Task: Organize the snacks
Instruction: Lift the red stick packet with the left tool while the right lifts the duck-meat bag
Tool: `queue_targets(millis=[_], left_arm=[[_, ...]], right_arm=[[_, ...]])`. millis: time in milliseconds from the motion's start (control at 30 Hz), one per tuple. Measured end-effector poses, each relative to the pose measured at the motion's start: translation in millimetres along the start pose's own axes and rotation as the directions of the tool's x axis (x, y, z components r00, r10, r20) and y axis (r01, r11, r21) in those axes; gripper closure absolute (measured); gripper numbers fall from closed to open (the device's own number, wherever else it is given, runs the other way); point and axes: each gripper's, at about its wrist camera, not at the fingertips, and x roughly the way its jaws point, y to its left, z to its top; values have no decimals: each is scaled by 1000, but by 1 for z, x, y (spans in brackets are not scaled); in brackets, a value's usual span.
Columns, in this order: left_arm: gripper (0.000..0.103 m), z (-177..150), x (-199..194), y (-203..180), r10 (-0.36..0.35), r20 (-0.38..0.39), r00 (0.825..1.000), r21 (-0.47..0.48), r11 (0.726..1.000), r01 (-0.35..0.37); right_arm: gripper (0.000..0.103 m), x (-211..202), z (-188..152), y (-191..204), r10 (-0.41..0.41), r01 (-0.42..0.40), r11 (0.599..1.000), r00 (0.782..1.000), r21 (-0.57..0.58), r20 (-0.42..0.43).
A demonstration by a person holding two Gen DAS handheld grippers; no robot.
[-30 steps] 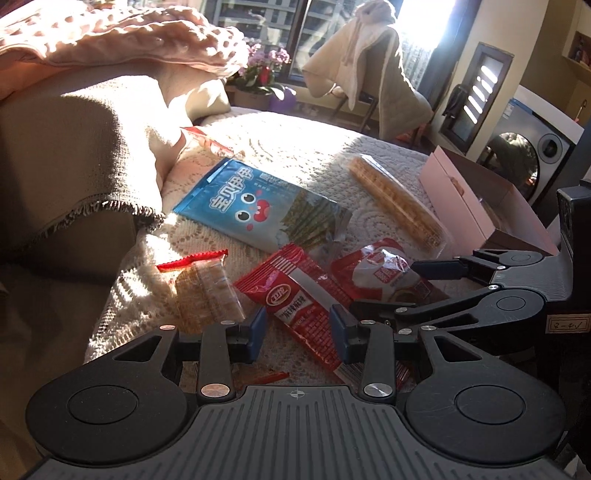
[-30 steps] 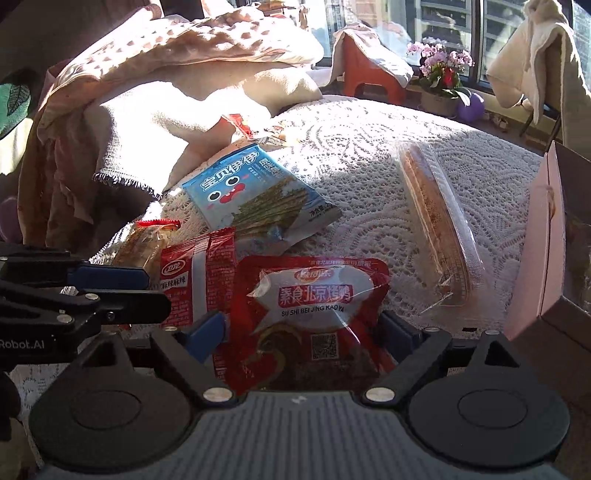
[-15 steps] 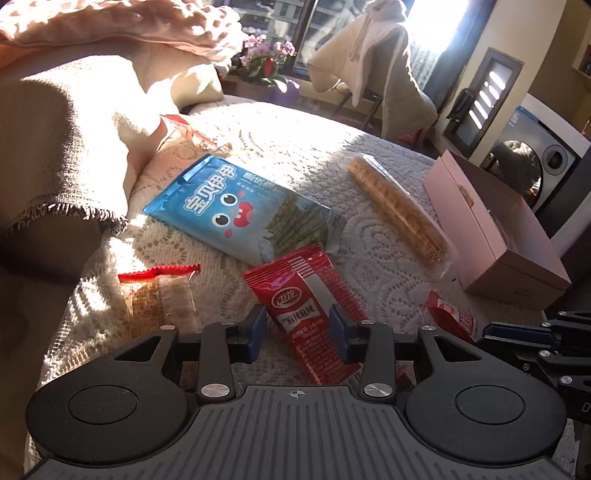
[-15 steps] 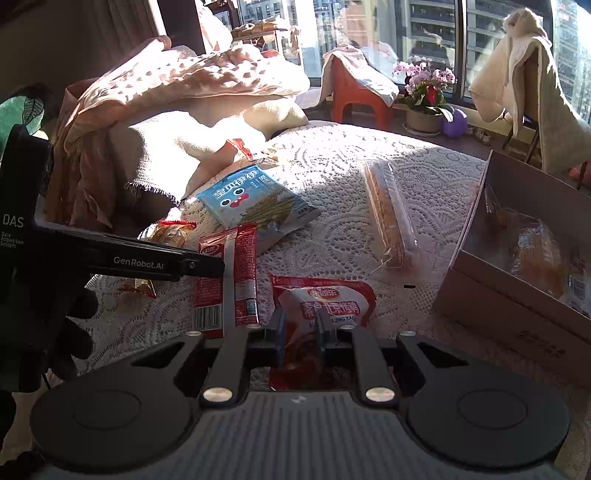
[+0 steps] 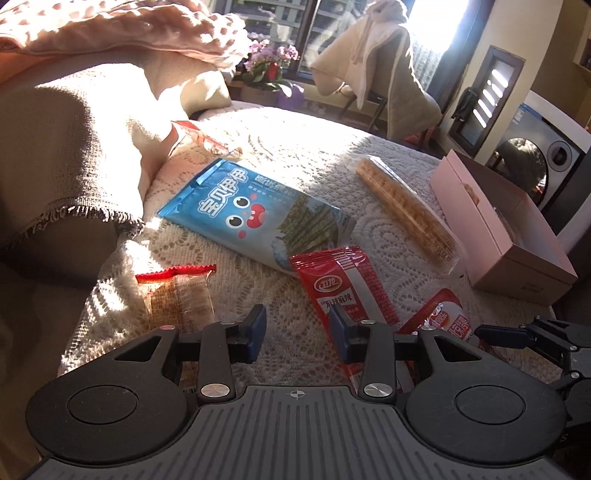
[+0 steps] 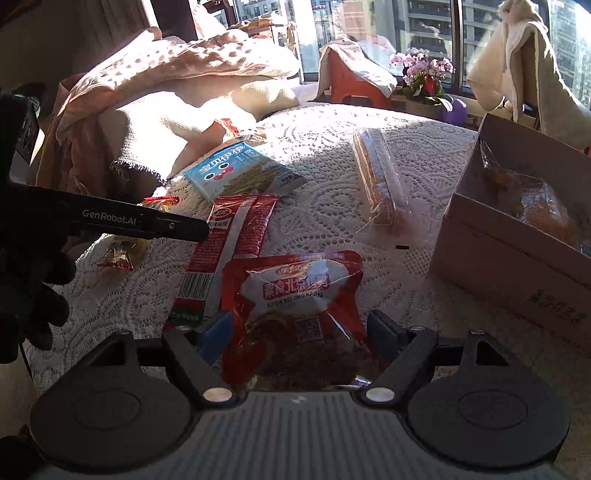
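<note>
Tablecloth: cream-white lace, scalloped swirl pattern. Seaweed snack bag: sky blue, white characters, cartoon eyes, red crab, green sticks printed. Spicy strip packet: red, pale centre band. Vegetarian duck pouch: red, white oval label, red lettering. Small cracker pack: clear, red crimped top, tan contents. Box: pale pink. Blanket: peach, raised dots.
</note>
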Motion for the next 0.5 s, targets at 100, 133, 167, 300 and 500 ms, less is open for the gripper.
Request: queue_targets(millis=[100,133,167,300,500], left_arm=[[61,1,0,1,-2,-1,1000,-10,1000,2],[61,2,0,-1,-7,0,1000,-9,1000,7],[61,2,0,-2,-14,1,1000,-7,1000,14],[61,2,4,-12,-44,-5,999,6,999,44],[61,6,8,-13,-41,7,999,-40,998,41]], right_arm=[[5,5,-5,10,-4,4,1000,1000,-20,12],[2,7,-7,14,-17,18,999,1000,-44,16],[1,11,-10,23,-56,58,994,998,-95,25],[5,10,-11,30,-92,95,991,995,-89,41],[45,-9,-1,32,-101,103,991,994,-80,33]])
